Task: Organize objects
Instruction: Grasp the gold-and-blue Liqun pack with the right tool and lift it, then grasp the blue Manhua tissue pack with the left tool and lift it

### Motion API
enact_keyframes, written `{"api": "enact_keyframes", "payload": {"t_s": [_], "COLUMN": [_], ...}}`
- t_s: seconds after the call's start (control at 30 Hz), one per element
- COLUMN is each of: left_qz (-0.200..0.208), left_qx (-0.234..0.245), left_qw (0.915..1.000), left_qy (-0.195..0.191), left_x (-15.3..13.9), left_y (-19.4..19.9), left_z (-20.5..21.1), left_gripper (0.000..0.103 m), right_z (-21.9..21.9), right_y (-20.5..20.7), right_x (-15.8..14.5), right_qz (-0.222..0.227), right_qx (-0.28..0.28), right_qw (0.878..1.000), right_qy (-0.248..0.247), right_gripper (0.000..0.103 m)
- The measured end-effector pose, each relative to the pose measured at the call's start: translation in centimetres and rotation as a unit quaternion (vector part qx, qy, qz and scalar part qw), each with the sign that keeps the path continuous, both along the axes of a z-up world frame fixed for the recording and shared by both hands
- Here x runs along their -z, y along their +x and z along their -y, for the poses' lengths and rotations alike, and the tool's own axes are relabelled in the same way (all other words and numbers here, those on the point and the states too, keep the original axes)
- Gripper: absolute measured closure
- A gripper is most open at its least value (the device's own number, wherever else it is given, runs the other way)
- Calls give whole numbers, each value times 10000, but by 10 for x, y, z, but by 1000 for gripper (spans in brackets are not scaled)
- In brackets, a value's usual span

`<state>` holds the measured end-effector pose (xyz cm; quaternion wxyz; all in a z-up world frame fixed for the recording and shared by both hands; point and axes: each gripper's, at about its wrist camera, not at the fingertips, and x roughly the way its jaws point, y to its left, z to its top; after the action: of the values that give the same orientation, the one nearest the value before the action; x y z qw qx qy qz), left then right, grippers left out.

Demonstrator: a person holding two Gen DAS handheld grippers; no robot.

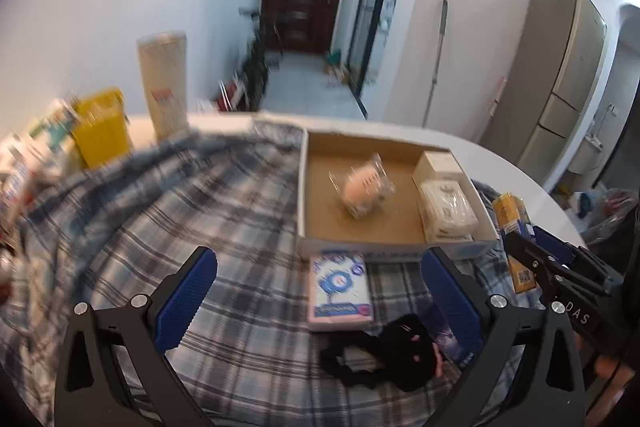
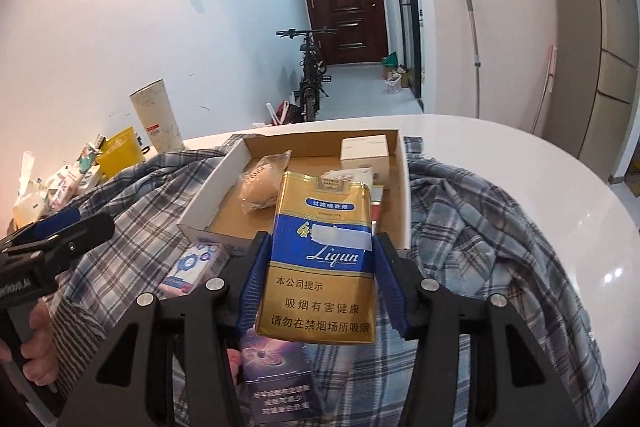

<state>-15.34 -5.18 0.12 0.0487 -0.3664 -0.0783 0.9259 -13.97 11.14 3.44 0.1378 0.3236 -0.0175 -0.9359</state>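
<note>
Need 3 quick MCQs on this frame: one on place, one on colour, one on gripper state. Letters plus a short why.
1. Where is the white and blue tissue packet?
A. inside the cardboard tray
B. on the plaid cloth, just in front of the tray
C. on the floor

2. What colours is the cigarette pack?
A. gold with a blue band
B. red and white
C. all black

3. What is the state of the right gripper?
A. open and empty
B. shut on the cigarette pack
C. shut on the black plush toy

Answers:
1 B: the packet lies on the plaid cloth against the near wall of the cardboard tray.
2 A: the right wrist view shows a gold pack crossed by a blue band.
3 B: both blue pads press the pack's sides, and it hangs clear of the cloth.
</note>
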Motion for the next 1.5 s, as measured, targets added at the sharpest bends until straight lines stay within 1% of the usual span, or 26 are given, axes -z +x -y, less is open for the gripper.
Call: {"api": "enact_keyframes", "payload": {"t_s": [0.1, 0.2, 0.23, 0.3, 0.33, 0.43, 0.47, 0.53, 0.6, 0.7, 0.8, 0.9, 1.07, 1.1, 1.17, 1.3, 1.43, 1.5], "left_qz": [339, 547, 633, 748, 815, 988, 1052, 1201, 1278, 1427, 1548, 1617, 1658, 1624, 1538, 1282, 886, 746], "left_qx": [-18, -36, -10, 43, 95, 224, 257, 347, 399, 497, 516, 514, 521, 530, 555, 601, 639, 640], "left_qw": [9986, 9964, 9959, 9958, 9956, 9939, 9932, 9914, 9906, 9884, 9864, 9855, 9848, 9853, 9865, 9898, 9932, 9942], "left_qy": [415, 651, 650, 521, 446, 428, 426, 381, 287, 125, 190, 70, 6, -11, -119, -175, -404, -436], "left_x": [8, 15, 19, 25, 28, 36, 38, 44, 49, 60, 66, 70, 76, 75, 73, 60, 39, 30], "left_y": [-12, -18, -21, -27, -30, -39, -41, -47, -49, -53, -56, -59, -61, -61, -60, -53, -39, -31], "left_z": [6, 6, 4, -2, -6, -10, -11, -15, -19, -25, -24, -25, -25, -27, -29, -29, -33, -34], "left_gripper": [0, 0, 2, 8, 8, 15, 20, 24, 37, 39, 39, 39, 40, 53, 52, 53, 53, 53], "right_z": [-4, -8, -10, -11, -12, -12, -12, -11, -12, -14, -15, -14, -13, -13, -13, -14, -15, -15], "right_y": [-1, -4, -5, -6, -6, -5, -4, -5, -5, -5, -5, -5, -5, -6, -6, -6, -7, -7], "right_x": [-1, 0, 0, 2, 2, 2, 2, 2, 3, 5, 5, 5, 5, 5, 6, 6, 6, 6], "right_qz": [-76, -50, -20, 15, 14, -9, -14, -3, 33, 112, 137, 130, 141, 144, 155, 157, 140, 132], "right_qx": [111, 196, 208, 222, 231, 236, 233, 231, 230, 235, 215, 202, 194, 199, 208, 230, 254, 273], "right_qw": [9999, 9998, 9998, 9997, 9997, 9997, 9997, 9997, 9997, 9996, 9996, 9997, 9997, 9997, 9996, 9996, 9995, 9995], "right_qy": [50, 37, 8, -28, -25, 3, 13, 16, -7, -77, -106, -102, -96, -92, -85, -108, -101, -99], "right_gripper": [52, 52, 52, 52, 52, 52, 52, 52, 52, 52, 52, 52, 52, 52, 52, 52, 52, 52]}}
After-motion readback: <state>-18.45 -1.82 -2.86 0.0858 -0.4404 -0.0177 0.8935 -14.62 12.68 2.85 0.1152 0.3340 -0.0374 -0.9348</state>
